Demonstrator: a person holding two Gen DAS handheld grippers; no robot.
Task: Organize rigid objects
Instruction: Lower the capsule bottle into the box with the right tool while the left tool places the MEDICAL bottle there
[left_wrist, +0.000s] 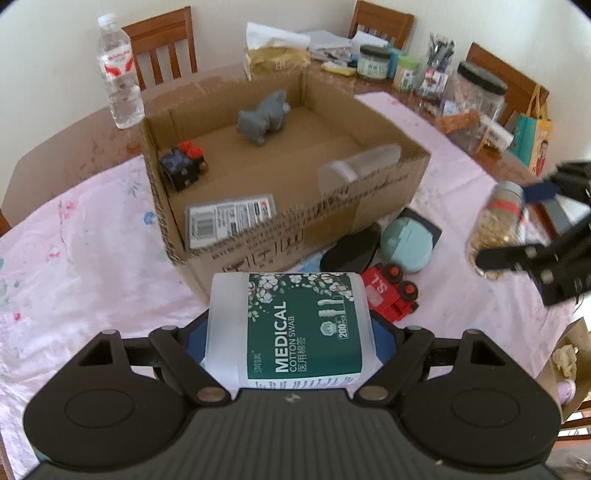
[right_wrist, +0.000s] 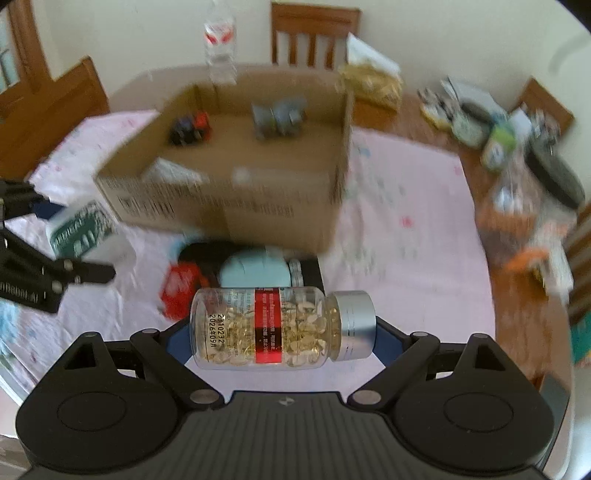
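My left gripper (left_wrist: 290, 332) is shut on a cotton swab box (left_wrist: 291, 328) with a green label, held above the tablecloth just in front of the open cardboard box (left_wrist: 369, 206). My right gripper (right_wrist: 282, 332) is shut on a clear capsule bottle (right_wrist: 273, 328) with a silver cap, held sideways; it also shows in the left wrist view (left_wrist: 498, 229), right of the box. Inside the box lie a grey toy animal (left_wrist: 264, 116), a dark toy vehicle (left_wrist: 184, 164), a labelled flat pack (left_wrist: 231, 219) and a clear container (left_wrist: 358, 168).
In front of the box lie a red toy car (left_wrist: 391, 291), a teal round case (left_wrist: 406, 243) and a black case (left_wrist: 351, 251). A water bottle (left_wrist: 118, 70) stands behind the box. Jars, bags and clutter (left_wrist: 443, 77) crowd the far right. Chairs surround the table.
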